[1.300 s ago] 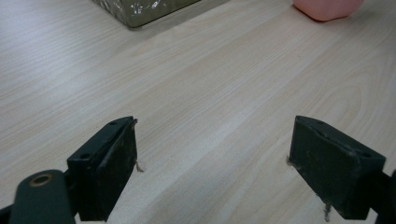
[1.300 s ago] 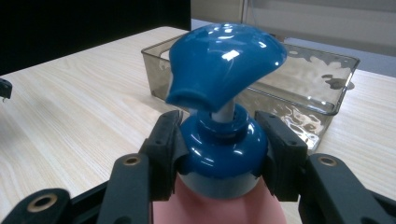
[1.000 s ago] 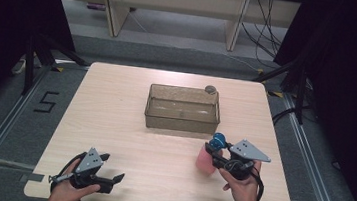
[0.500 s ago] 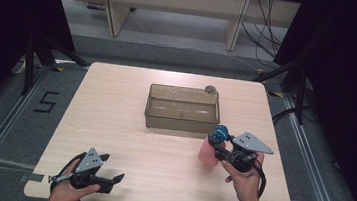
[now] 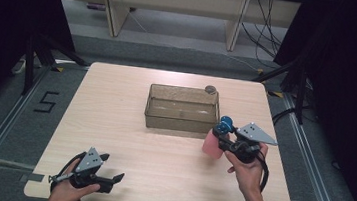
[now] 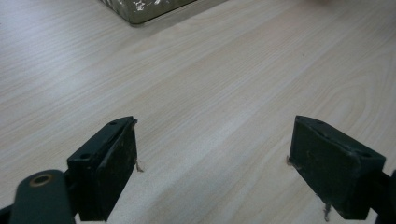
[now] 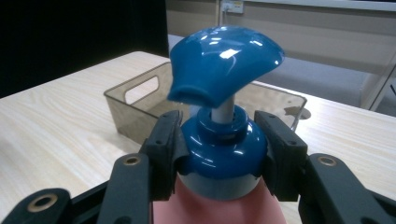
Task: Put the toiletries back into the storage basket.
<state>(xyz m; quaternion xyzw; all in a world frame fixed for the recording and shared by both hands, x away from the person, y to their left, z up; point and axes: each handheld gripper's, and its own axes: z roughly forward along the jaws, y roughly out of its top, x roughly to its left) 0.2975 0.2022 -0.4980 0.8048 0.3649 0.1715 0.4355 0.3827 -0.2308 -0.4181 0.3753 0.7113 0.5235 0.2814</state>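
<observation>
- Between your right gripper (image 7: pixel 219 154) jaws sits the pink pump bottle (image 5: pixel 212 144), clamped at its blue collar, pump head above the jaws.
- Just beyond that gripper stands the clear bin (image 5: pixel 181 109).
- Your left gripper (image 6: pixel 212 168) rests wide apart over bare table (image 6: pixel 224 84), well away from the bottle.

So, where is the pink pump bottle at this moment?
In the high view the pink pump bottle is on the table's right side, just off the front right corner of the clear bin, gripped at its blue collar by the right gripper.
</observation>
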